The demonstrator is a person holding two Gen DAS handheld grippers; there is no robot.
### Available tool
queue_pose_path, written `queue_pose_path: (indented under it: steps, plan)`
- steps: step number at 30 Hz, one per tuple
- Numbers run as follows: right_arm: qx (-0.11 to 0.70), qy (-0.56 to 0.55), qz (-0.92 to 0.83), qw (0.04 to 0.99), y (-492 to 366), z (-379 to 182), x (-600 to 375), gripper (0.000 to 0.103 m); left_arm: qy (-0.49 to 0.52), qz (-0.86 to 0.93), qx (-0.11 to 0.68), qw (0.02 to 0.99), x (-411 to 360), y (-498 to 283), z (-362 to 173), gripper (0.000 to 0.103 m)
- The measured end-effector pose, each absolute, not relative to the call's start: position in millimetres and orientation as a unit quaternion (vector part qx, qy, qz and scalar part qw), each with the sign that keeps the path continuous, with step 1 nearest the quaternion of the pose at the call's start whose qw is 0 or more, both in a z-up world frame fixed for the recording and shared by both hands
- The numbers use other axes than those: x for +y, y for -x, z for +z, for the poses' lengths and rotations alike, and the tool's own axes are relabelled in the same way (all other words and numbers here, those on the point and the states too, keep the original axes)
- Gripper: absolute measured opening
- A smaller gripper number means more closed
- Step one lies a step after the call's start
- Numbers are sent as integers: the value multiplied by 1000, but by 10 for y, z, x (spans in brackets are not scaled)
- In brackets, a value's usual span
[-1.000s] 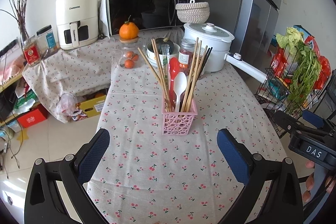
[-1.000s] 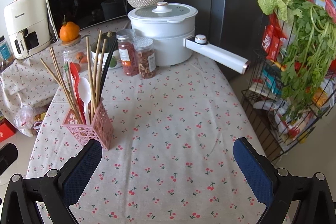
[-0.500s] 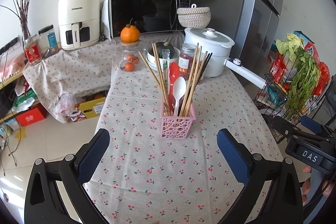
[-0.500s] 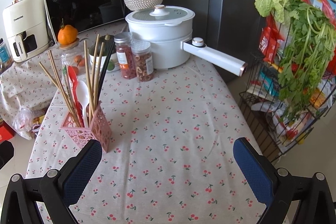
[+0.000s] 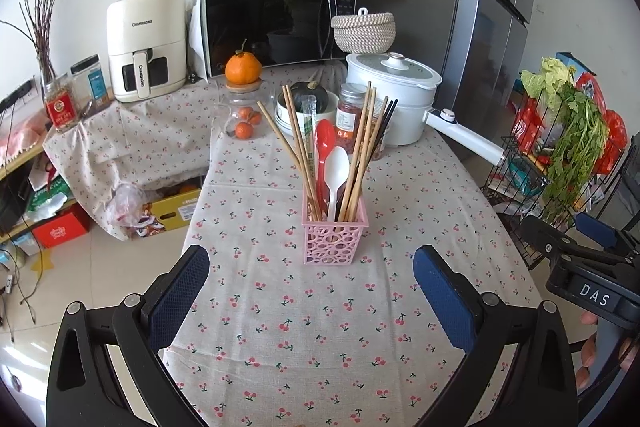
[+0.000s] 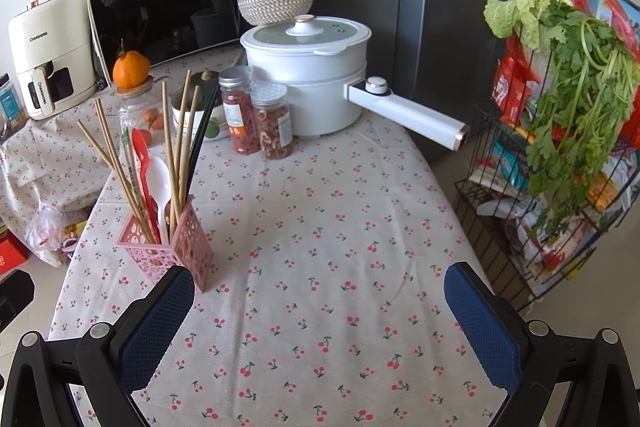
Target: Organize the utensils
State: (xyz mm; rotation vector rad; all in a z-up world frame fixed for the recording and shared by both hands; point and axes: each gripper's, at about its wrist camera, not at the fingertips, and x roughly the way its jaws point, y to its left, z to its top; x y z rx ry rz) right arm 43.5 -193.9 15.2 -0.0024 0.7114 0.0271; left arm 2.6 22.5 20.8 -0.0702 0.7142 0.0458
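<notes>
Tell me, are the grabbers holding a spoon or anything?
No, nothing is held. The left gripper and right gripper are both open and empty. The spoons stand in the pink basket.

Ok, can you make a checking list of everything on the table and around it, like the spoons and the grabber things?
Surface: table under a cherry-print cloth, flat.
Job's things: pink basket standing upright; in it wooden chopsticks, red spoon, white spoon.
Clutter: white pot, two jars, orange at the far end.
Grippers: left gripper open, empty; right gripper open, empty.
Cables: wires on the floor, left.
Surroundings: microwave, fridge, wire rack with greens.
</notes>
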Motion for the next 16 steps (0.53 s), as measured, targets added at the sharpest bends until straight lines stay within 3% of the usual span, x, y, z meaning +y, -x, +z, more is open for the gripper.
queue_pose_path:
  steps: [16]
  plan:
    - [356,-4,14,935,-457,123,-1941,103,34,26,354,934,248,-35,183,103]
